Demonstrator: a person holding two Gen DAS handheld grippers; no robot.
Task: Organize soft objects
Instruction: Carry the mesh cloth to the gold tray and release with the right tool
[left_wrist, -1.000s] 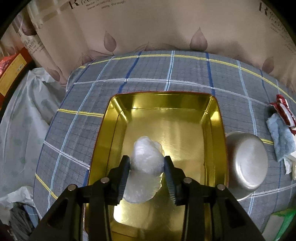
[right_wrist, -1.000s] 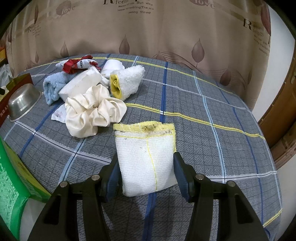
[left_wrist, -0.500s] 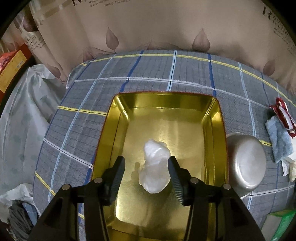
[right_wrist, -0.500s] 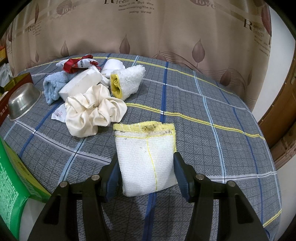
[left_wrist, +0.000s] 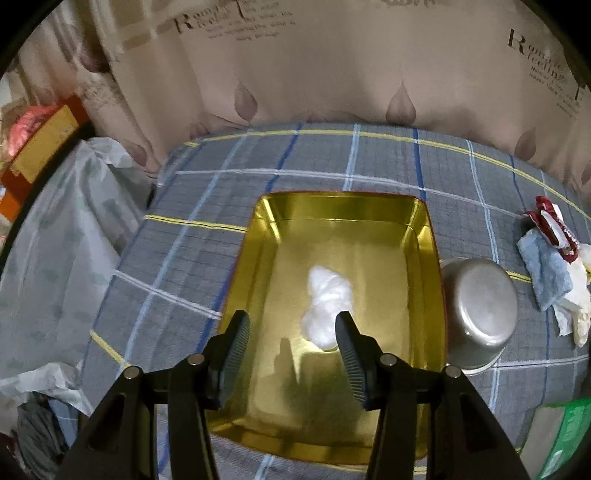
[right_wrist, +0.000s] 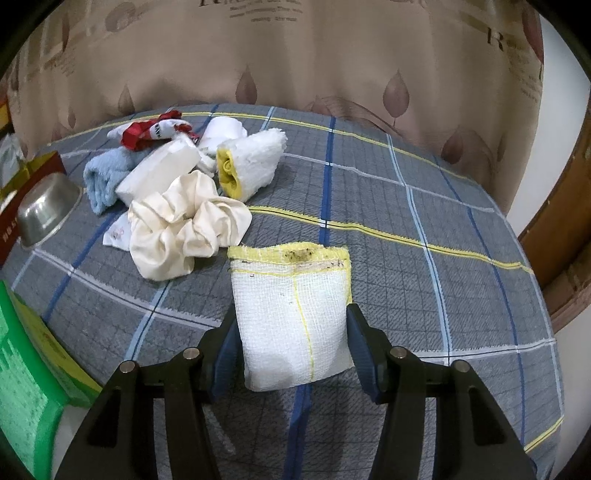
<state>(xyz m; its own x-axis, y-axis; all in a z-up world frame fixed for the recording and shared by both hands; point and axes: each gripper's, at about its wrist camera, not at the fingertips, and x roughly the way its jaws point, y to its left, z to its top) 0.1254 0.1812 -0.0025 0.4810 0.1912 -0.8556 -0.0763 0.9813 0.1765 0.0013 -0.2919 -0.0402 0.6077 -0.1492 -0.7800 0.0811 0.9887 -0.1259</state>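
Note:
A white fluffy wad (left_wrist: 327, 306) lies on the floor of the gold tin tray (left_wrist: 343, 197), which sits on the checked tablecloth. My left gripper (left_wrist: 292, 321) hangs open above the tray's near half. The wad lies past its right fingertip, untouched. In the right wrist view, a folded white mesh cloth (right_wrist: 291, 295) with a yellow hem sits between the fingers of my right gripper (right_wrist: 291, 317). That gripper is shut on the cloth's two sides, just above the tablecloth.
An upturned steel bowl (left_wrist: 480, 306) touches the tray's right side. Beyond the mesh cloth lie a cream scrunchie (right_wrist: 184, 229), a rolled white-and-yellow towel (right_wrist: 251, 162), a blue cloth (right_wrist: 103, 177) and a white pack (right_wrist: 159, 170). A green box (right_wrist: 26, 387) stands at near left.
My left gripper opened and let go of the white wad, which now lies in the tray, then drew up and back. The right gripper and its cloth have not moved.

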